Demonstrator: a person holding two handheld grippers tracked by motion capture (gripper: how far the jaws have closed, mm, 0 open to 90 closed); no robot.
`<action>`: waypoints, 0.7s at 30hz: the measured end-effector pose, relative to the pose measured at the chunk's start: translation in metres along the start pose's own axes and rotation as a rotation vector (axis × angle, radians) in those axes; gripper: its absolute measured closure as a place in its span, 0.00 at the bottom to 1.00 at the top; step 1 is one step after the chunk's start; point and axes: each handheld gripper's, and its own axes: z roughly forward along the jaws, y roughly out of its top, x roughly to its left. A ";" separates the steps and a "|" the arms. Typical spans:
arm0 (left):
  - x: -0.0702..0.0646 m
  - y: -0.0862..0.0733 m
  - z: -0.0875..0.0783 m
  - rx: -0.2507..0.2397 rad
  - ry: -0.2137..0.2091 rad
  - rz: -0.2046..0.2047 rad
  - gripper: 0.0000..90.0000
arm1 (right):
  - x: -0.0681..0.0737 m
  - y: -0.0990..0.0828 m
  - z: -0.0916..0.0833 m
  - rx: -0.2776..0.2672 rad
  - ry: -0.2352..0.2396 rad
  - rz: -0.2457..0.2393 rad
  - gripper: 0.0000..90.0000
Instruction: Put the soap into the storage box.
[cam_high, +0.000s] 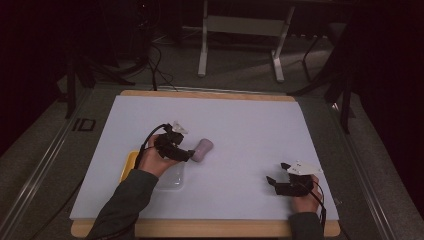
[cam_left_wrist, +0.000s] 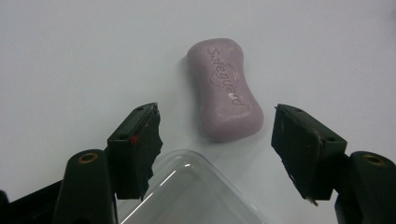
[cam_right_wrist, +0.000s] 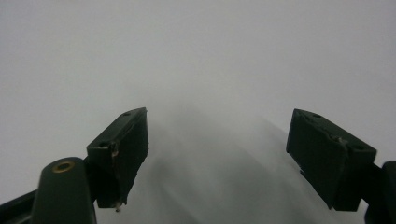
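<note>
Soap bar between wide jaws
Left gripper (cam_left_wrist: 215, 135) gapes around the pale purple embossed soap bar (cam_left_wrist: 225, 89), untouched; clear plastic lid (cam_left_wrist: 196, 196) just beside it; right gripper (cam_right_wrist: 217, 154) wide, well apart.

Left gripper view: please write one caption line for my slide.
Open left gripper poised before a purple soap bar on the white table, above a clear lid.

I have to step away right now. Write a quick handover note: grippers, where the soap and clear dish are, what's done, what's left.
Left gripper: open, empty, jaws on either side of the near end of the soap, not touching it.
Right gripper: open, empty, over bare white table at the right.
Purple soap bar: flat on the table, lettering up, just beyond the clear dish.
Yellow piece: beside the dish, partly hidden by the left hand.
Done: nothing gripped.
Left, probably: close on the soap and put it in the dish.
</note>
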 end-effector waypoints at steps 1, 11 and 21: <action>0.000 0.000 0.001 0.000 0.000 0.002 0.37 | 0.000 0.000 0.000 0.000 0.000 0.000 0.23; -0.001 0.004 0.004 0.014 -0.004 0.016 0.37 | 0.000 0.000 0.000 0.001 0.000 -0.002 0.23; -0.002 0.008 0.009 0.036 -0.004 0.025 0.37 | 0.000 0.000 0.000 0.002 -0.001 -0.001 0.22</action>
